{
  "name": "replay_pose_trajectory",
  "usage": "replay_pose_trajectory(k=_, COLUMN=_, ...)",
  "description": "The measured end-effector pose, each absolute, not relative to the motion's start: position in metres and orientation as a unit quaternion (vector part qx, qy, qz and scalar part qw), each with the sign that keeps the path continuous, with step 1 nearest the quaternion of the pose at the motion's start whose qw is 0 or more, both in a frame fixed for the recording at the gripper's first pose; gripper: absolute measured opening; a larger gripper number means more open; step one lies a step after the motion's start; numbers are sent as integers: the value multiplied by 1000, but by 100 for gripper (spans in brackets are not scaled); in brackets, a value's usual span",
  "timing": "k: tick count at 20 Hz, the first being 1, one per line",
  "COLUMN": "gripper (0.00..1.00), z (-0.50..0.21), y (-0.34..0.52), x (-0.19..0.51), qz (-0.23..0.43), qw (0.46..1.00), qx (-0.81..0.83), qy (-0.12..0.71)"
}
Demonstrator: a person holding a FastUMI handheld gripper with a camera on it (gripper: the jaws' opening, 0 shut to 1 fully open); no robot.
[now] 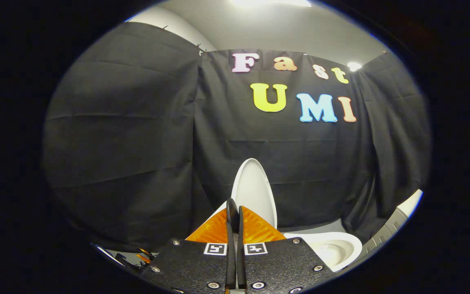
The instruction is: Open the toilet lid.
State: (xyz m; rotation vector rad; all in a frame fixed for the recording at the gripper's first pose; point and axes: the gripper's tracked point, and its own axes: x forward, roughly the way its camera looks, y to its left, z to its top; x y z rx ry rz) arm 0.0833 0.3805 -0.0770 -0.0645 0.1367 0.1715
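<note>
While tool (pixel 235 212) closed, raised lid (pixel 255 192) just beyond

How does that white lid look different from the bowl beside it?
The lid stands upright against the black cloth; the bowl lies low and open, facing up. The lid shows as a tall narrow oval; the bowl as a wide rounded rim with a hollow inside. The lid rises just beyond the shut gripper; the bowl sits off to its side. Both are glossy white.
</note>
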Motion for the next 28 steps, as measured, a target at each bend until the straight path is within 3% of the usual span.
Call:
replay_pose_trajectory(k=8, gripper=1, z=-79, y=384, x=82, qz=87, qw=992, qx=-57, qy=67)
replay_pose_trajectory(k=10, gripper=6, z=-79, y=386, x=80, qz=106, qw=990, qx=-47, qy=77)
replay_pose_trajectory(k=13, gripper=48, z=-69, y=399, x=74, qz=181, qw=978, qx=25, qy=100)
replay_pose_trajectory(k=16, gripper=89, z=-38, y=378, x=61, qz=193, qw=976, qx=59, qy=85)
replay_pose_trajectory(k=17, gripper=95, z=-29, y=369, x=59, qz=194, qw=975, qx=66, qy=82)
replay_pose_trajectory(k=20, gripper=95, z=-2, y=352, x=48, qz=205, qw=973, qx=87, qy=65)
replay_pose_trajectory(k=28, gripper=95, z=72, y=239, x=37, qz=153, qw=986, qx=65, qy=-19)
